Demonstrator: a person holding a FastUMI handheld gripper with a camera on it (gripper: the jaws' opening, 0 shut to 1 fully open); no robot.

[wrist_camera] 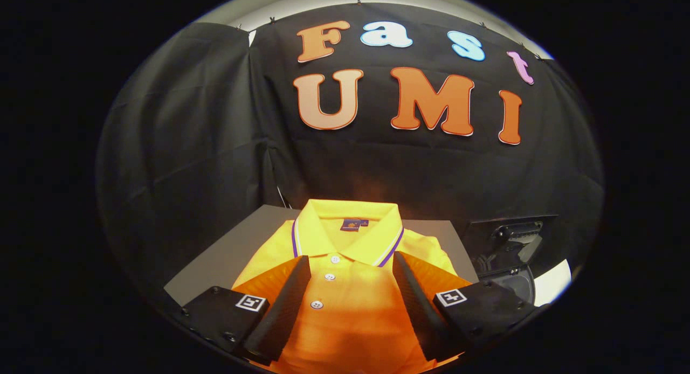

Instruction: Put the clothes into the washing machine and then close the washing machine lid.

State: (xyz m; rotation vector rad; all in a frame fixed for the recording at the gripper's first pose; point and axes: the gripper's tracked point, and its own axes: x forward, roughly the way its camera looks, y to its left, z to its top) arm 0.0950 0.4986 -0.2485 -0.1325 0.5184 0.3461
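A folded yellow-orange polo shirt (pixel 345 304) lies on a grey table (pixel 226 255), collar toward the booth wall, its button placket running between my fingers. My gripper (pixel 351 262) hovers right over the shirt's chest, open, one finger (pixel 285 304) on either side of the buttons, tips just below the collar. Whether the fingers touch the cloth I cannot tell. To the right, past the table's edge, stands the washing machine (pixel 509 255), dark, with its lid raised and part of a round opening showing.
The black cloth wall hangs close behind the table. A white surface (pixel 552 279) shows beside the washing machine at the right. Bare grey tabletop runs along the shirt's left side.
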